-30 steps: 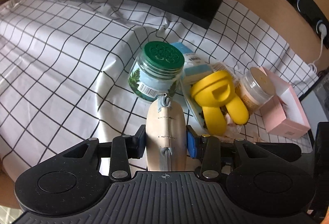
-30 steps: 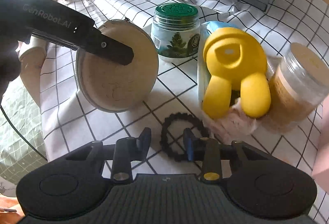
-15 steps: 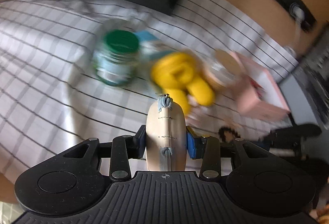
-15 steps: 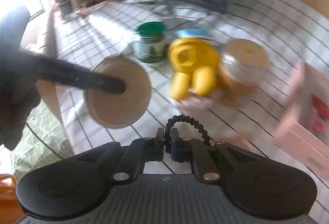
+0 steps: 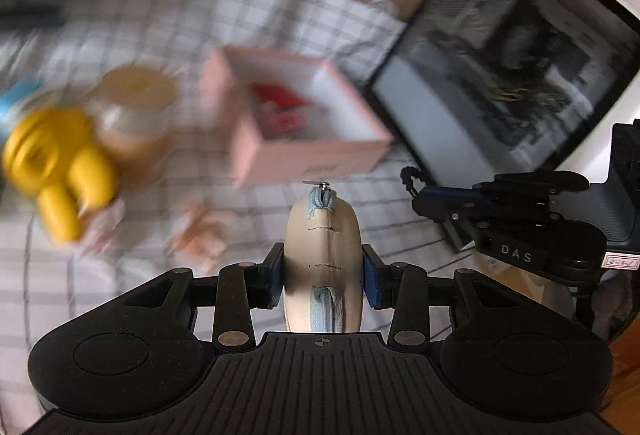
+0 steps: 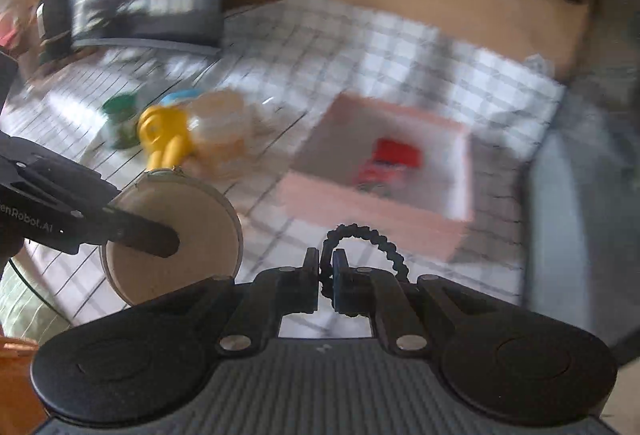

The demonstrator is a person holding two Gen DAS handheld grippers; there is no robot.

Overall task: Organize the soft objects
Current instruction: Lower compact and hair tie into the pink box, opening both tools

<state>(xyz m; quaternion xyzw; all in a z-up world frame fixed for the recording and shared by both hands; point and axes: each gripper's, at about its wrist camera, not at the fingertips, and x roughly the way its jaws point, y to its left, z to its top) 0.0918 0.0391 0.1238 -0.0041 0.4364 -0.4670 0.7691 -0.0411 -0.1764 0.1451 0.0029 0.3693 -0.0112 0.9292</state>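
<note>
My left gripper (image 5: 323,275) is shut on a round beige zip pouch (image 5: 323,235), held on edge above the table; the pouch also shows in the right wrist view (image 6: 188,203). My right gripper (image 6: 326,275) is shut on a black spiral hair tie (image 6: 372,237), which also shows in the left wrist view (image 5: 410,181). An open pink box (image 5: 304,151) with red items inside sits ahead of both grippers; it also shows in the right wrist view (image 6: 384,211). Both views are blurred by motion.
A yellow soft toy (image 5: 60,171), a clear jar with a tan lid (image 5: 132,115) and a green-lid jar (image 6: 120,115) stand to the left on the checked tablecloth (image 5: 180,15). A dark screen (image 5: 508,83) lies at right. A small pinkish item (image 5: 200,235) lies near the toy.
Both grippers have swung right, away from the jars and toward the pink box. The right gripper closed on the black hair tie and lifted it off the cloth.
</note>
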